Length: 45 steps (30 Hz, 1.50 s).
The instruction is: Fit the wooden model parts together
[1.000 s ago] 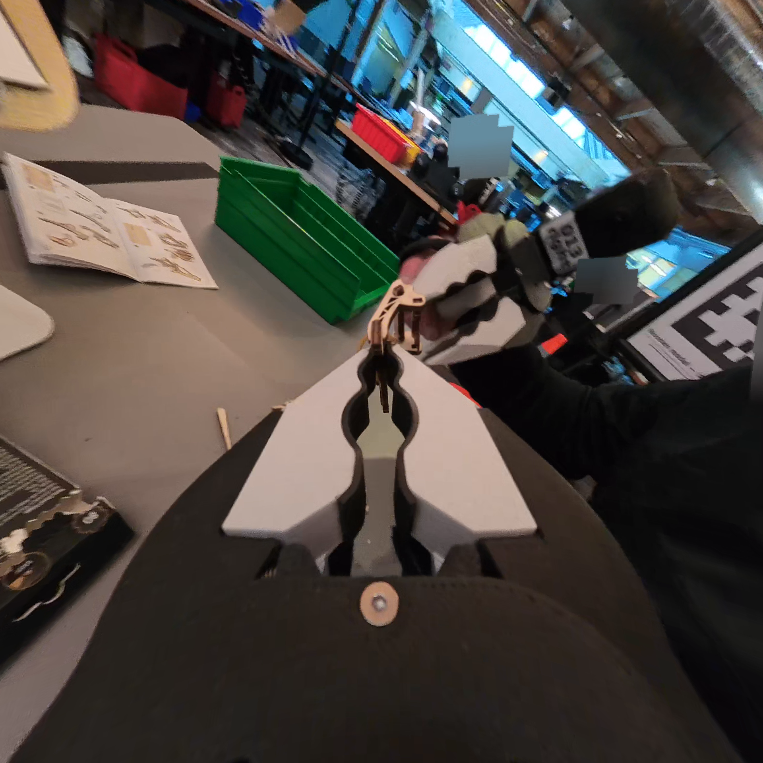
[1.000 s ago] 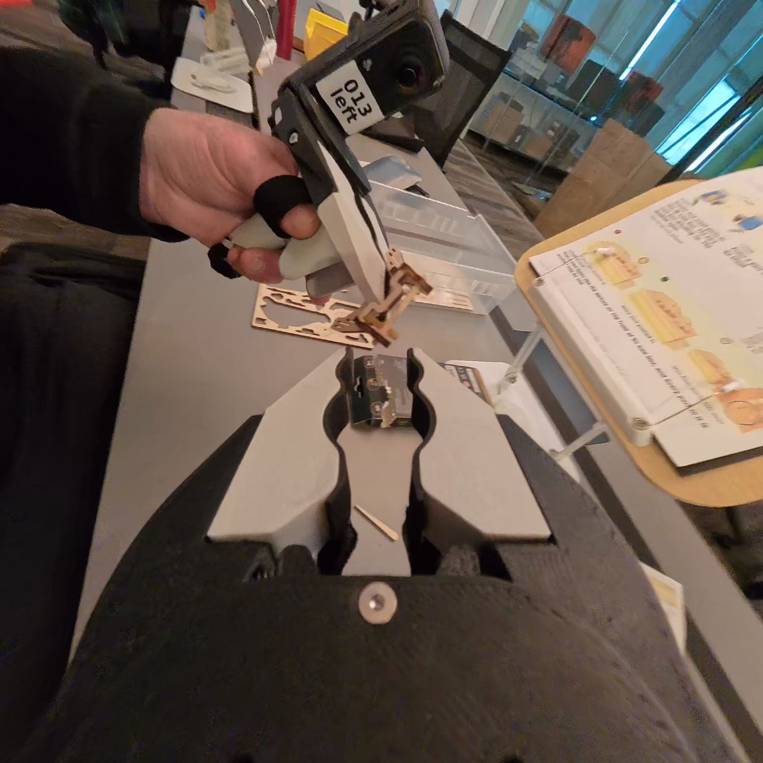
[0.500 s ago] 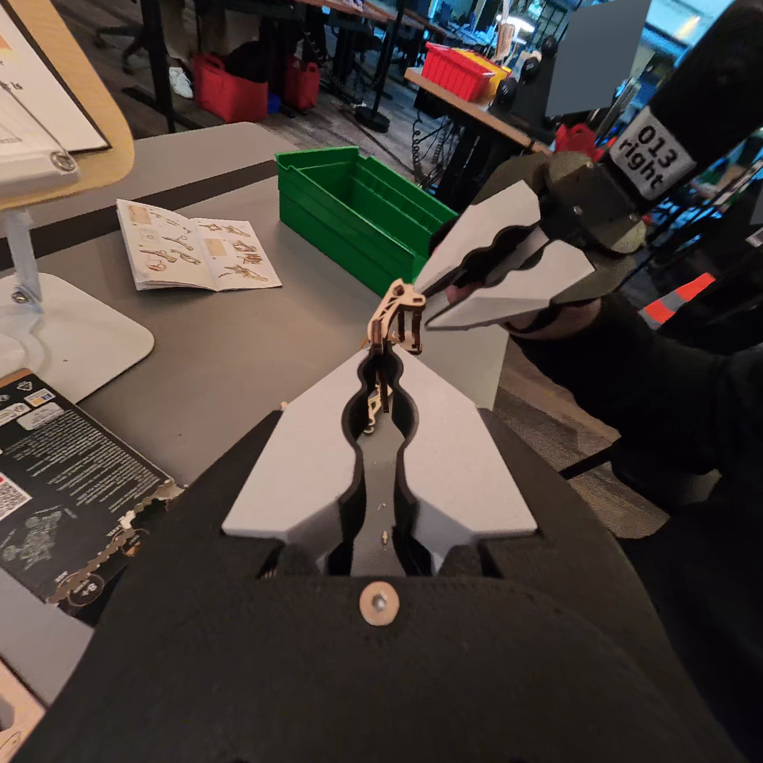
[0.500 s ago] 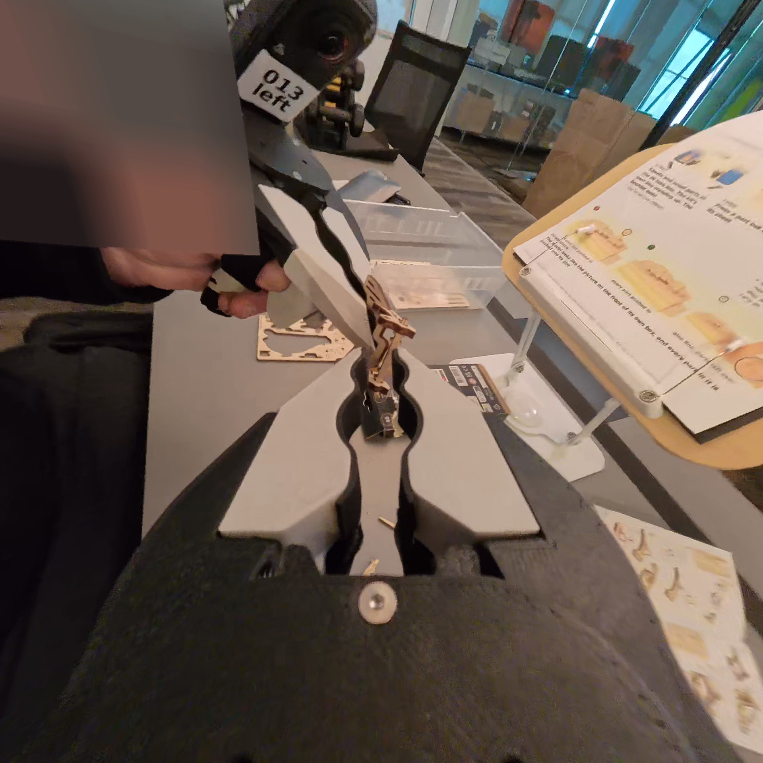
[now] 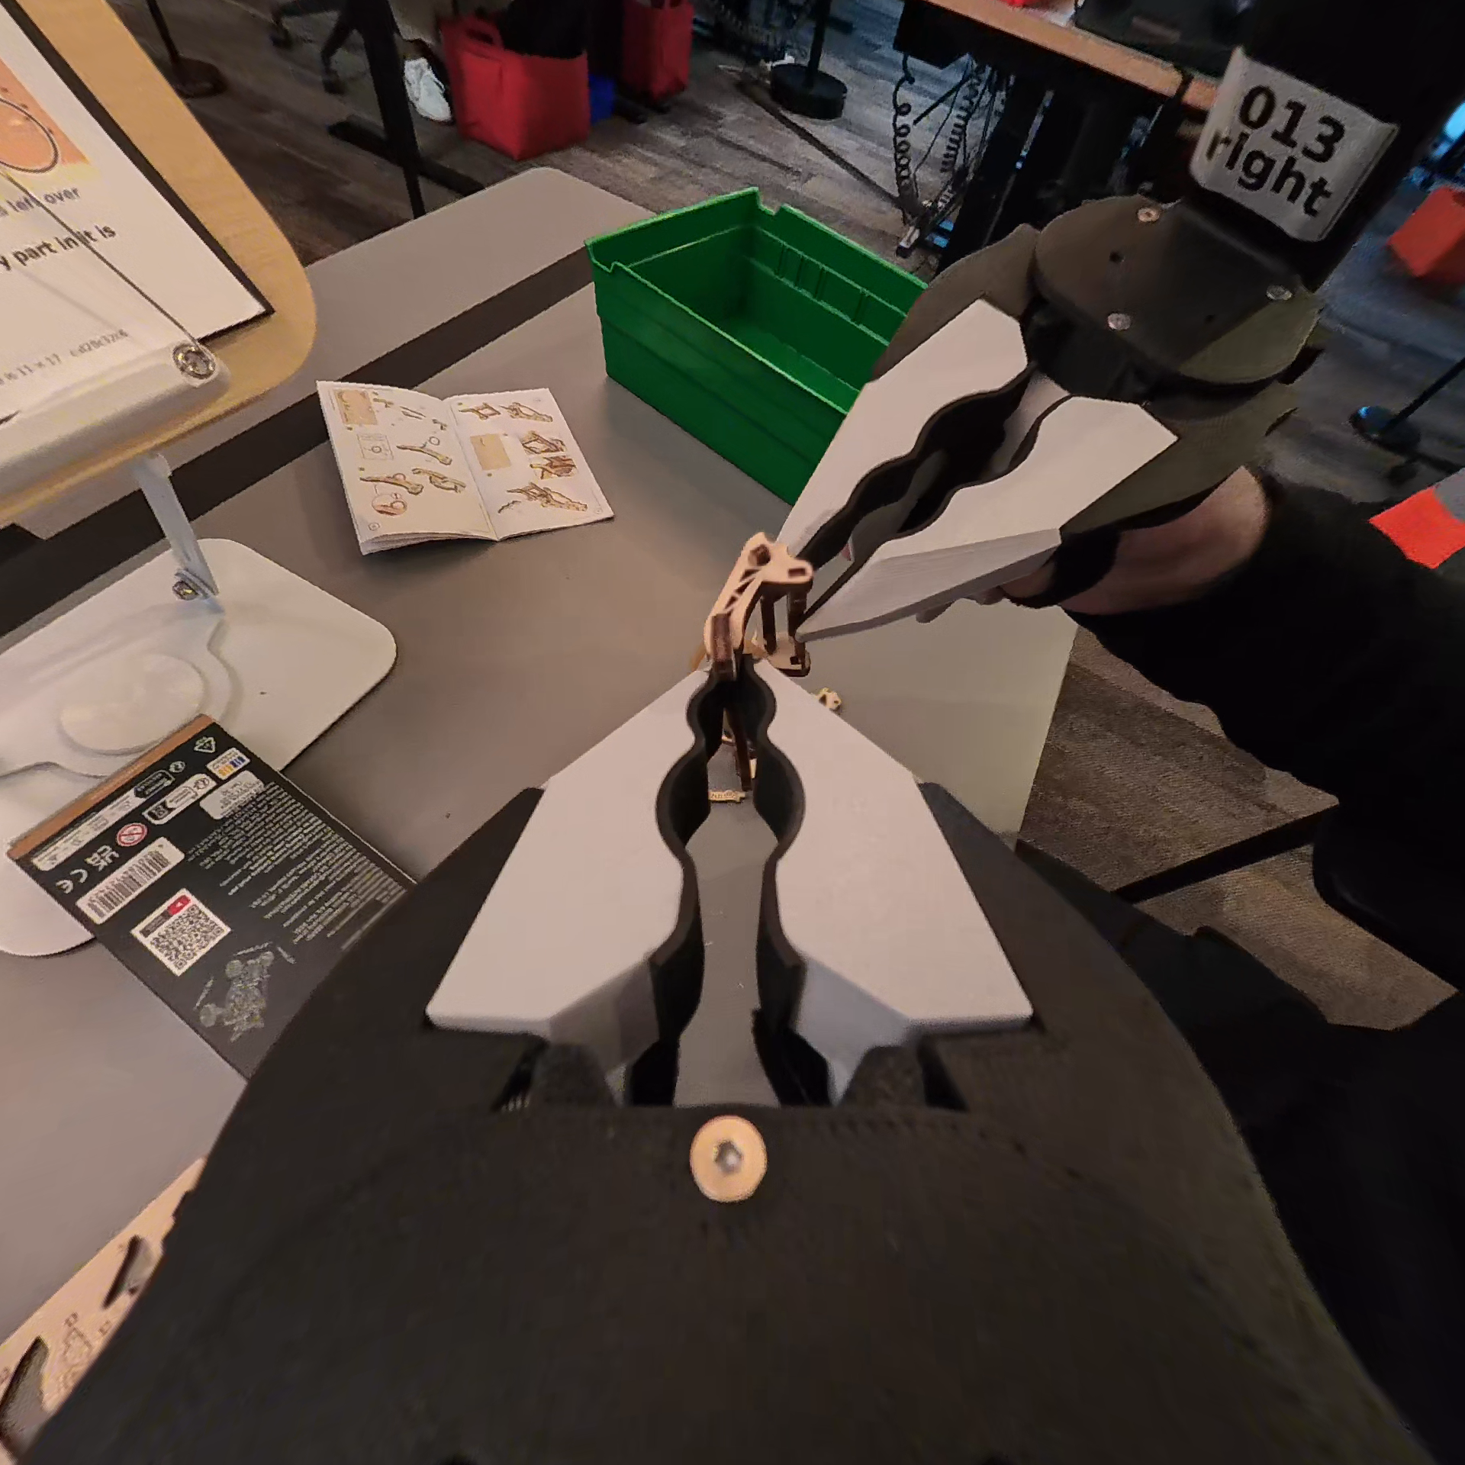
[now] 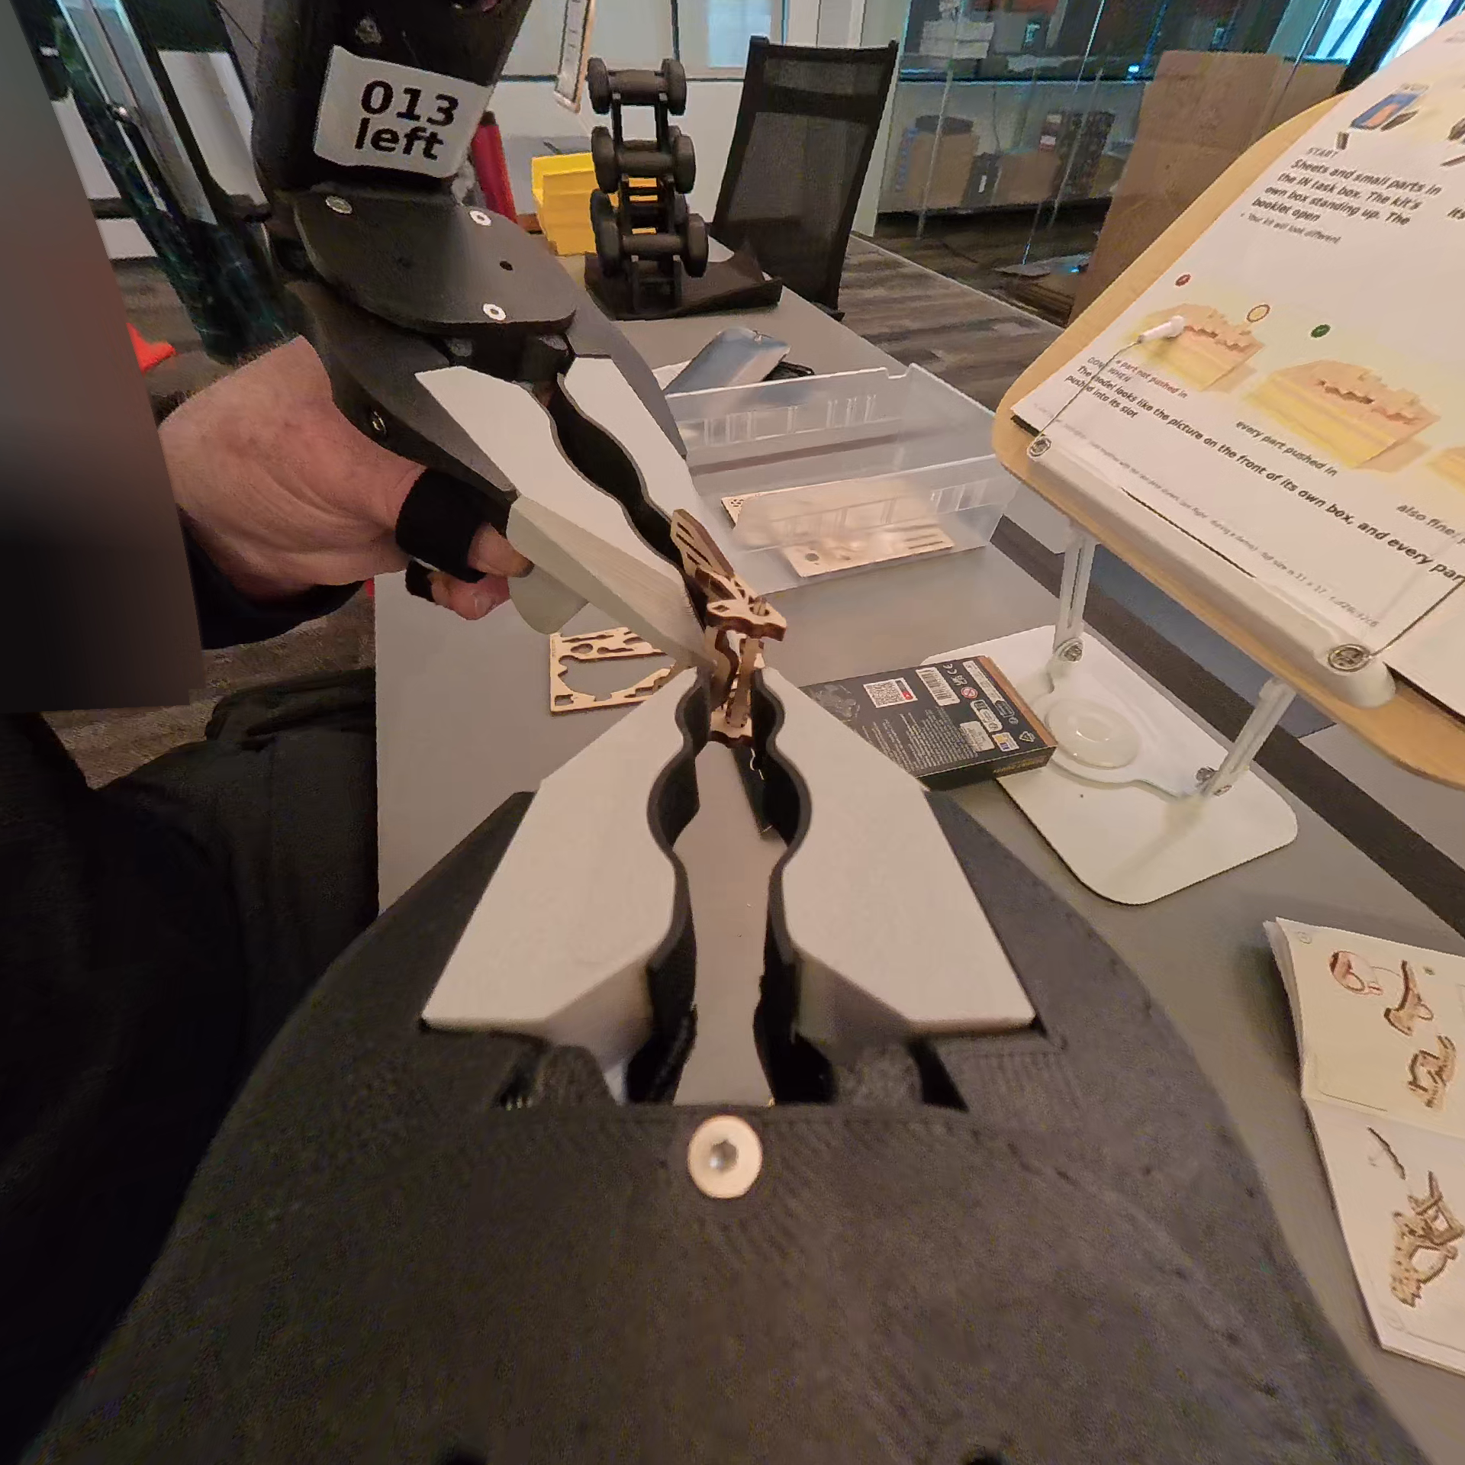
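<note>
Left wrist view has the left claw (image 5: 728, 670) pinched tight on the lower end of a small wooden model (image 5: 757, 602), held up in the air above the grey bench (image 5: 507, 634). The right claw (image 5: 797, 590) comes in from the upper right and its tips are clamped on the upper part of the same model, so both claws grip it at once, their tips almost touching. A person's hand (image 5: 1149, 547) in a dark sleeve holds the right claw's handle.

On the bench behind, a green bin (image 5: 753, 341) sits near the far edge, with an open booklet (image 5: 464, 464) lying flat just to its left. Nearer the camera lies a black box (image 5: 198, 888), partly over the white foot of a stand (image 5: 262, 658) that carries a tilted board with an instruction sheet (image 5: 119, 238). A small wooden scrap (image 5: 830, 698) rests on the bench just beside the claws.

From the right wrist view, the model (image 6: 733, 634) stands roughly upright between the two claws, the right claw (image 6: 733, 698) closed on its bottom, the left claw (image 6: 698, 634) reaching down from the upper left. Behind it lie a punched-out wooden sheet (image 6: 602, 670) and a clear plastic tray (image 6: 840, 468) holding more sheets.
</note>
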### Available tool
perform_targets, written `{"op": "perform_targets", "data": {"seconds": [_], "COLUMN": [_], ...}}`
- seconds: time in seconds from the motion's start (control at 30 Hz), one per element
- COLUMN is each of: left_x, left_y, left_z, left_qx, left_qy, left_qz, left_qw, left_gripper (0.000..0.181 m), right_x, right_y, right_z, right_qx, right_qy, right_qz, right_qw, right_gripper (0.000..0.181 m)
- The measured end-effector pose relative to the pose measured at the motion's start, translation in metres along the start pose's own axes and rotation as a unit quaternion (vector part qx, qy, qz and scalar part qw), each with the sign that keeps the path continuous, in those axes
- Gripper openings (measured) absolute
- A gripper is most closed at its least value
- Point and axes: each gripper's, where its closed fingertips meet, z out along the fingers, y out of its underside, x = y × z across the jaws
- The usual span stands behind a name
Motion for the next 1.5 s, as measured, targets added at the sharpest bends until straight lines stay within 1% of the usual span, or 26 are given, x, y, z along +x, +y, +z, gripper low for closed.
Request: {"op": "perform_targets", "data": {"seconds": [0.47,0.53,0.57,0.63,0.73,0.8,0.87,1.07,1.27,1.5], "left_x": [-0.001,0.000,0.000,-0.002,-0.002,-0.002,-0.002,-0.004,-0.003,-0.002], "left_y": [-0.006,-0.007,-0.008,-0.009,-0.012,-0.013,-0.014,-0.017,-0.021,-0.024], "left_z": [0.001,0.001,0.001,0.001,0.000,0.000,0.000,-0.001,-0.002,-0.003], "left_qx": [0.009,0.015,0.020,0.026,0.036,0.039,0.037,0.048,0.057,0.066], "left_qy": [-0.005,0.002,0.006,0.011,0.020,0.017,0.015,0.006,-0.003,0.000], "left_qz": [0.006,-0.006,-0.014,-0.026,-0.039,-0.036,-0.034,-0.036,-0.021,-0.016], "left_qw": [1.000,1.000,1.000,0.999,0.998,0.998,0.999,0.998,0.998,0.998], "left_gripper": [0.001,0.001,0.001,0.001,0.001,0.001,0.001,0.001,0.001,0.001], "right_x": [0.004,0.003,0.001,-0.001,-0.007,-0.004,0.000,0.003,0.004,0.004], "right_y": [-0.005,-0.004,-0.004,0.000,0.003,0.001,0.001,-0.002,-0.006,-0.009], "right_z": [-0.003,-0.003,-0.004,-0.006,-0.006,-0.004,-0.004,-0.002,-0.003,-0.005], "right_qx": [0.060,0.054,0.051,0.026,-0.016,-0.033,-0.043,-0.030,-0.006,0.017], "right_qy": [-0.038,-0.028,-0.024,0.009,0.048,0.088,0.109,0.127,0.111,0.095], "right_qz": [0.080,0.056,0.038,-0.035,-0.139,-0.186,-0.201,-0.181,-0.135,-0.103], "right_qw": [0.994,0.997,0.998,0.999,0.989,0.978,0.973,0.975,0.985,0.990], "right_gripper": [0.006,0.009,0.013,0.016,0.017,0.014,0.005,0.005,0.003,0.002]}}
